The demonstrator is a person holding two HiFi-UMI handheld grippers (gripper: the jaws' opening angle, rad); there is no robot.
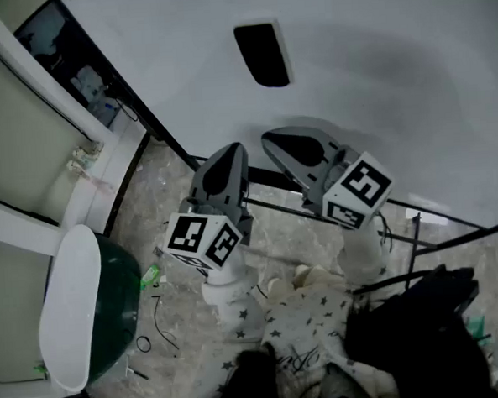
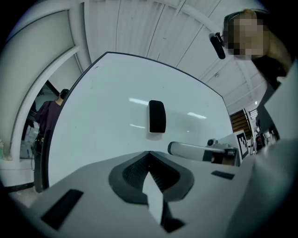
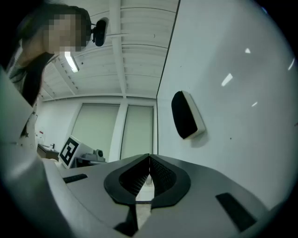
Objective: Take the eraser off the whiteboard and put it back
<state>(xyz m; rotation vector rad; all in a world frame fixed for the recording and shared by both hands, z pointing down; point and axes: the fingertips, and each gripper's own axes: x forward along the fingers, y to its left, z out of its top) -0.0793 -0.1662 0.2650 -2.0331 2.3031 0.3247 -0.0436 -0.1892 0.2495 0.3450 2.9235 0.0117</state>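
Note:
A black eraser (image 1: 262, 54) with a white back sticks to the whiteboard (image 1: 377, 85), above both grippers. My left gripper (image 1: 229, 150) and right gripper (image 1: 269, 139) hang side by side below it, apart from the board and pointing at it. Both are shut with nothing between the jaws. In the left gripper view the eraser (image 2: 157, 116) stands upright straight beyond the closed tips of the left gripper (image 2: 149, 153). In the right gripper view the eraser (image 3: 186, 115) sits above and right of the closed tips of the right gripper (image 3: 149, 157).
The board's black frame and stand legs (image 1: 453, 236) run below the grippers. A dark green bin (image 1: 108, 308) with a white lid stands at the left by a window. A black bag (image 1: 433, 326) lies at the lower right, cables on the floor. A person in purple (image 2: 50, 114) stands beyond the board's left edge.

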